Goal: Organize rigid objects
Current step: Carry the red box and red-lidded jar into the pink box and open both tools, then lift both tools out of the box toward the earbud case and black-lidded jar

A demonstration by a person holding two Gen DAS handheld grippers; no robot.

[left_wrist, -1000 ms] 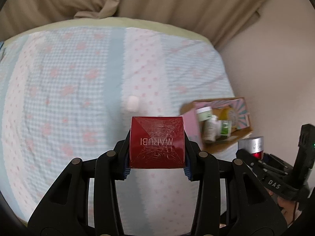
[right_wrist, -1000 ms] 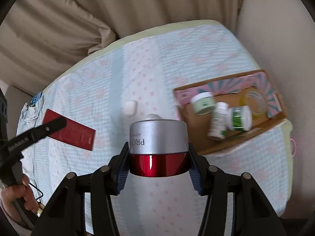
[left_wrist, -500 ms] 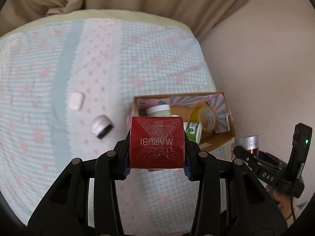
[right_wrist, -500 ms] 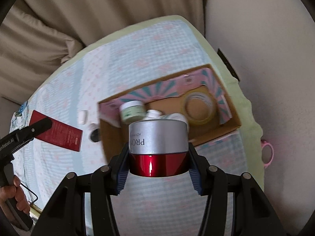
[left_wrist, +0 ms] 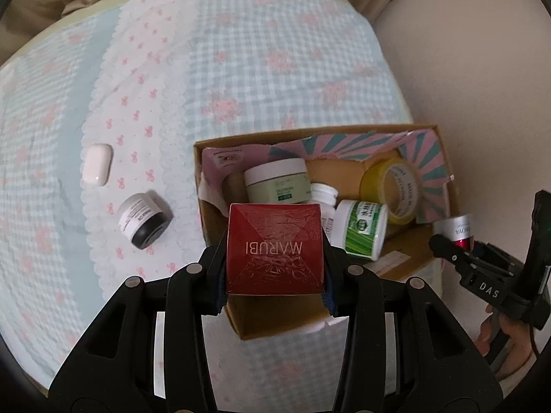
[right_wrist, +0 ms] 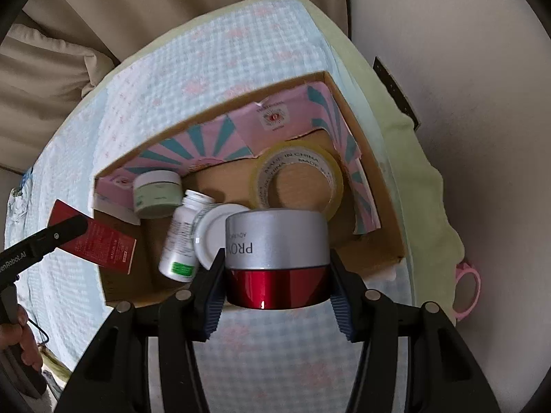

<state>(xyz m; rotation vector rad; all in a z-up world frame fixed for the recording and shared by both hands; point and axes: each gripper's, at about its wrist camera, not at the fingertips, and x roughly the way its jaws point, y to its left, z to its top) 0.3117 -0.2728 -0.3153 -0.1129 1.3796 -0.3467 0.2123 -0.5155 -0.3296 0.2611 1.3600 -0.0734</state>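
The red box (left_wrist: pixel 274 248) is squeezed in the left gripper (left_wrist: pixel 273 277), above the near edge of the cardboard box (left_wrist: pixel 444 158). The right gripper (right_wrist: pixel 277 296) squeezes a shiny red jar with a silver lid (right_wrist: pixel 277 258) over it too. This looks like the putting-in step. Next, each needs lowering into a free spot, then letting go.

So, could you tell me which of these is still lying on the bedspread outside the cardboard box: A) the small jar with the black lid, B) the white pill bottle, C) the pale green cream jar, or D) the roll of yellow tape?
A: the small jar with the black lid lies on its side on the bedspread left of the cardboard box, beside a white case; the other three sit inside the box.
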